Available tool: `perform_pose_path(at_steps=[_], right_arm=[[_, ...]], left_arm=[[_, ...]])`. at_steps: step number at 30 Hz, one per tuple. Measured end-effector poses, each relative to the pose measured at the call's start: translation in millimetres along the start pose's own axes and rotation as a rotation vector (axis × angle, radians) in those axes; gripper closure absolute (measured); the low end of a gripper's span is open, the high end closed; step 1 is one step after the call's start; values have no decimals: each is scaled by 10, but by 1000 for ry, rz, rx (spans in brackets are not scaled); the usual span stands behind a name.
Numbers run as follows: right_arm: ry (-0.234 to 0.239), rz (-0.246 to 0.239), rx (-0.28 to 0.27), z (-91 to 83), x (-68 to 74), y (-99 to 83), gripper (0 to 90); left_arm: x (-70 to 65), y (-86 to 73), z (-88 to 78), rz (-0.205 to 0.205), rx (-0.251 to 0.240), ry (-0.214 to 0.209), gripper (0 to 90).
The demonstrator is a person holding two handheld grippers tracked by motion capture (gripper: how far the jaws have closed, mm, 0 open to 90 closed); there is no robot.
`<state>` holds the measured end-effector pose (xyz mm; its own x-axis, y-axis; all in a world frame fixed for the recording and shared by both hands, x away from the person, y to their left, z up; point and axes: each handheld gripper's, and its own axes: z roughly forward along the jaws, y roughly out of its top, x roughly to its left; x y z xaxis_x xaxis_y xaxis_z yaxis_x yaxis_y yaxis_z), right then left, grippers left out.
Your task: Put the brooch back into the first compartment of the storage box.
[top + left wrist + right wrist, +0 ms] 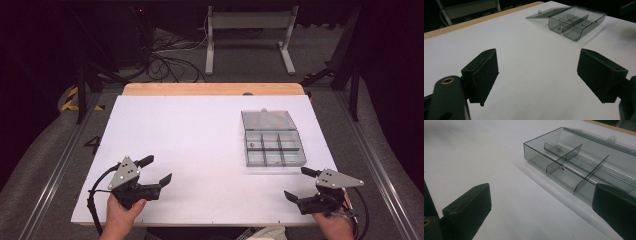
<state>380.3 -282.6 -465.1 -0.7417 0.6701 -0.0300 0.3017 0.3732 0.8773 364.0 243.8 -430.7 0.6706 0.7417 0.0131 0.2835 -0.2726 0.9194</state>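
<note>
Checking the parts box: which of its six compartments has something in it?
The far-left compartment of the clear organiser box holds one small object; the other five look empty.

Left gripper (156, 170) showing black body, grey three-cornered plate dotted with screws, black cable looping behind, right gripper (300, 183) matching it, black rectangular jaws, brass-ringed hole showing in left gripper view

glossy clear plastic box (274, 145), matt white table (190, 150)
</note>
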Motion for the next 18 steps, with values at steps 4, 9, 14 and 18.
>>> perform_pose_path(at_steps=[4, 9, 14, 18], right_arm=[[2, -1, -1, -7, 1, 0, 28], [4, -2, -1, -10, -1, -1, 28], [5, -3, -7, -19, 2, -2, 28], [9, -4, -7, -19, 0, -2, 28]], left_arm=[[8, -107, -40, 6, 6, 29, 173], [41, -232, -95, -5, 11, 34, 156], [25, -298, -128, 25, 21, 28, 125], [12, -305, -143, 4, 10, 19, 105]])
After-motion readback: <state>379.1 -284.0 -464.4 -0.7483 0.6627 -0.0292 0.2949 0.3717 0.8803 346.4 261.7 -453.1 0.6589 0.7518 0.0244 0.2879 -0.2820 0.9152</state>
